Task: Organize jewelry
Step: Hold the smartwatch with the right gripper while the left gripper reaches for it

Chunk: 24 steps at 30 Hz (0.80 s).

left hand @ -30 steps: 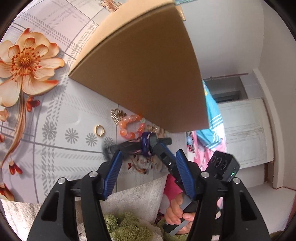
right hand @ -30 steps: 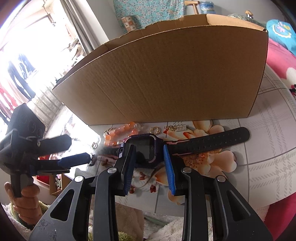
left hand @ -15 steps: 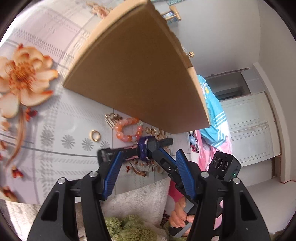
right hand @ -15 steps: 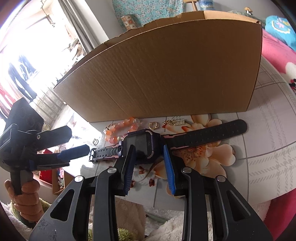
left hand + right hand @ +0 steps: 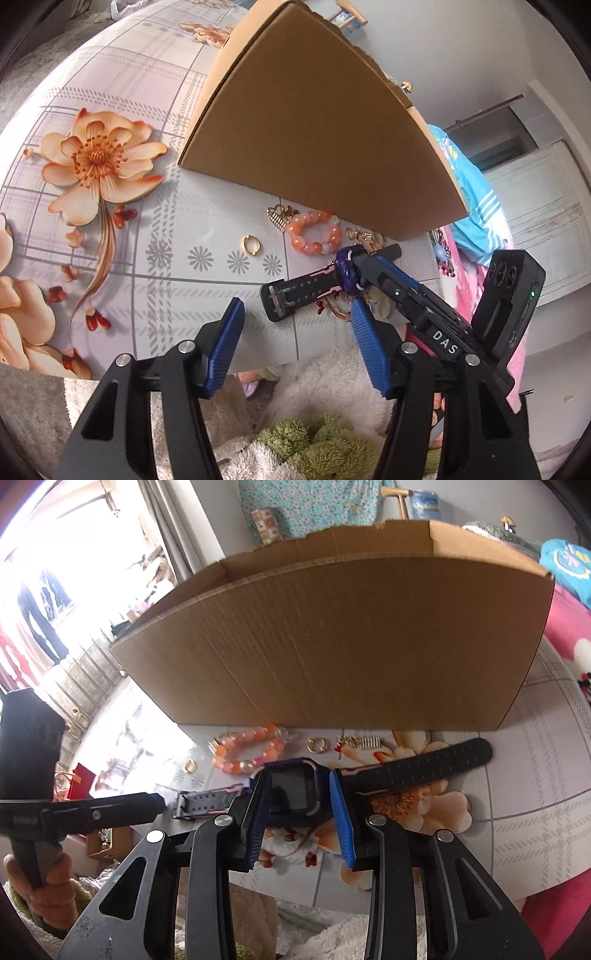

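Nothing boxed yet; I have only the watch (image 5: 291, 788) in hand.
My right hand-held gripper (image 5: 297, 812), jaws just easing apart, brackets it; left hand-held gripper (image 5: 295, 347) gapes empty; bead bracelet (image 5: 314, 236) and ring (image 5: 252, 244) wait beside the box (image 5: 332, 657).

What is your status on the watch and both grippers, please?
Left gripper open, empty, by the strap end. Right gripper just opening its jaws, watch between them on the table. Bead bracelet and cardboard box close behind.

The right tool (image 5: 299, 805) has just been opening, its blue pads flanking the watch (image 5: 291, 788) on the flowered tabletop (image 5: 517, 812). Behind it lie an orange bead bracelet (image 5: 247, 751) and a cardboard box (image 5: 332, 646).
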Tool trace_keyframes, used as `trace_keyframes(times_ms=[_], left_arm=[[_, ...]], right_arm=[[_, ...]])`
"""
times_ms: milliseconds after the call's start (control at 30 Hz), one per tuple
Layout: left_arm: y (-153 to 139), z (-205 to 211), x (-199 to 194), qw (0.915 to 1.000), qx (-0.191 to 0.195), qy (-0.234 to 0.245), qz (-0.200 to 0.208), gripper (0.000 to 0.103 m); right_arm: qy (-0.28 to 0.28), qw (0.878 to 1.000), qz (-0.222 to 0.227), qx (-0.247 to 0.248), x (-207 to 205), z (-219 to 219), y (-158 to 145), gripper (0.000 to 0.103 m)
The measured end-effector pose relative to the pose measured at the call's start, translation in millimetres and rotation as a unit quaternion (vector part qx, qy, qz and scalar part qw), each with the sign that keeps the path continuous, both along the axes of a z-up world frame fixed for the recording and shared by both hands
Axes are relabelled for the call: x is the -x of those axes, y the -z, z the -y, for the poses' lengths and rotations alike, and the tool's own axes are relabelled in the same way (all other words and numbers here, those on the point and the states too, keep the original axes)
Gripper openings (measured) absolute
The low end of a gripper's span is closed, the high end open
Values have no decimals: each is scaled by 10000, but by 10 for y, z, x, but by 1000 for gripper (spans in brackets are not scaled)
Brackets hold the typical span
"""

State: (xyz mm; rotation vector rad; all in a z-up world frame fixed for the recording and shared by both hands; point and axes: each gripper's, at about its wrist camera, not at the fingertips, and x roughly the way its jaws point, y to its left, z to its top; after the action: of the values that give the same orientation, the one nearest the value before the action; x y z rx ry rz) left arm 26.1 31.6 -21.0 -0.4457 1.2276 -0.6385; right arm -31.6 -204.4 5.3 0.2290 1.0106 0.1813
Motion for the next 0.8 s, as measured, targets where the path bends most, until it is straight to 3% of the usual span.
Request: trace_keyframes(times_ms=[133,333,533,733,800], left_arm=[[-4,65,55,10000,-14,37,78,57],[65,105,9,9990,440,-65,-108,57],[5,-16,38,9949,1003,-29,72,57],[5,70,32,9966,806,84,145,56],[-26,128,31,9983,501,109,293,51]], right_arm=[[31,10000,-28,-22,-1,11,4,32],[62,10000,-26,-29,-14,-2,30,32],[59,9999,-8,-88,-14,35,43,32],[44,9999,6,-124,10,88,43,32],[42,9999,14,-129,19,98,43,32]])
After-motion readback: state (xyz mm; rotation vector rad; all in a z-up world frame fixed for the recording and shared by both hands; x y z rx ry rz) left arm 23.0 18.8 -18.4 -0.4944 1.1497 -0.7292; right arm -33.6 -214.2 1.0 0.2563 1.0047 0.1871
